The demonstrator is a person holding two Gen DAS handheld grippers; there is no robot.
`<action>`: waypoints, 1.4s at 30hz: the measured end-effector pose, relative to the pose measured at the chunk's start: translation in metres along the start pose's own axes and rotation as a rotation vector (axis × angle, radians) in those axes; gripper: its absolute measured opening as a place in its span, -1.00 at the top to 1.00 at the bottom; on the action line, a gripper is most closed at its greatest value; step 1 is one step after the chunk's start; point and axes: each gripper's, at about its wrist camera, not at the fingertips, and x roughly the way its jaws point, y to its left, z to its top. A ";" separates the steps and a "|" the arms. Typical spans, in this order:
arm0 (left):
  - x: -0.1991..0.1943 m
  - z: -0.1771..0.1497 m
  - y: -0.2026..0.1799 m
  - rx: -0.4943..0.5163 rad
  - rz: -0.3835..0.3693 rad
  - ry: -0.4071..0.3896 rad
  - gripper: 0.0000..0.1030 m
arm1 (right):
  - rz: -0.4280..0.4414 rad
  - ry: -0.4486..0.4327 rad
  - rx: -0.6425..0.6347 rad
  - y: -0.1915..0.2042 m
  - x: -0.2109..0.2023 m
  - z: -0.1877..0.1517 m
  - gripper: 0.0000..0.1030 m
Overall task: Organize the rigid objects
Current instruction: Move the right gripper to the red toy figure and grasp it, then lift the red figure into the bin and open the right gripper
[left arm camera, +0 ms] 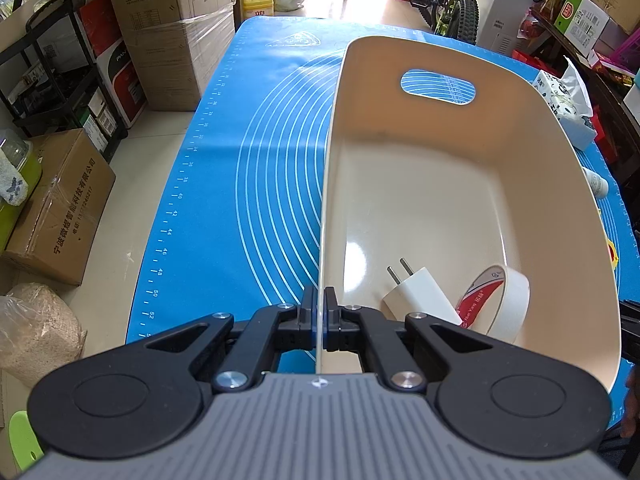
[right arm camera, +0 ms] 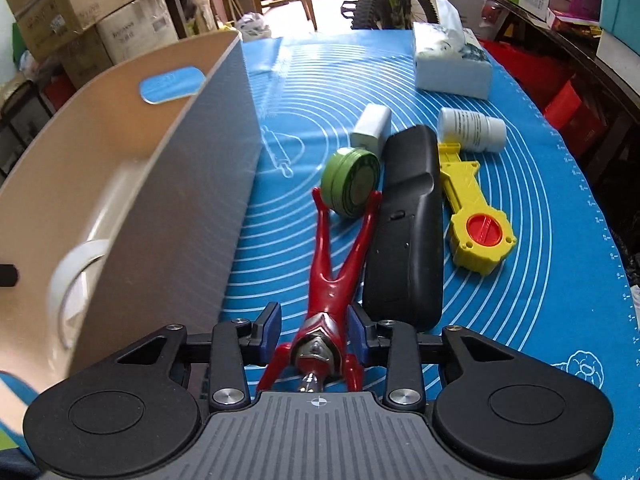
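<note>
The bin point(left arm camera: 440, 184) on the mat point(left arm camera: 260, 160) holds only a charger point(left arm camera: 420, 296) and a tape roll point(left arm camera: 500, 300), its wall pinched by the left gripper point(left arm camera: 320, 300). The case point(right arm camera: 408, 224), wrench point(right arm camera: 472, 208), bottle point(right arm camera: 472, 128), green roll point(right arm camera: 352, 182) and adapter point(right arm camera: 372, 126) lie outside. The right gripper point(right arm camera: 314, 328) straddles the figure point(right arm camera: 332, 280), jaws parted beside its torso; grip uncertain.

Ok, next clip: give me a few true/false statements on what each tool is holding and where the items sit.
1. The left tool is clamped on the rim of the cream bin. True.
2. The right tool is empty. False: it grips the red figure at the torso.
3. The white charger and the tape roll lie inside the bin. True.
4. The yellow toy is in the bin. False: it lies on the blue mat.
5. The green tape sits by the figure's feet. True.
</note>
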 end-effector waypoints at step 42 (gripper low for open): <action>0.001 0.000 -0.001 -0.001 0.000 0.001 0.93 | 0.108 -0.460 -0.096 0.049 -0.137 0.067 0.35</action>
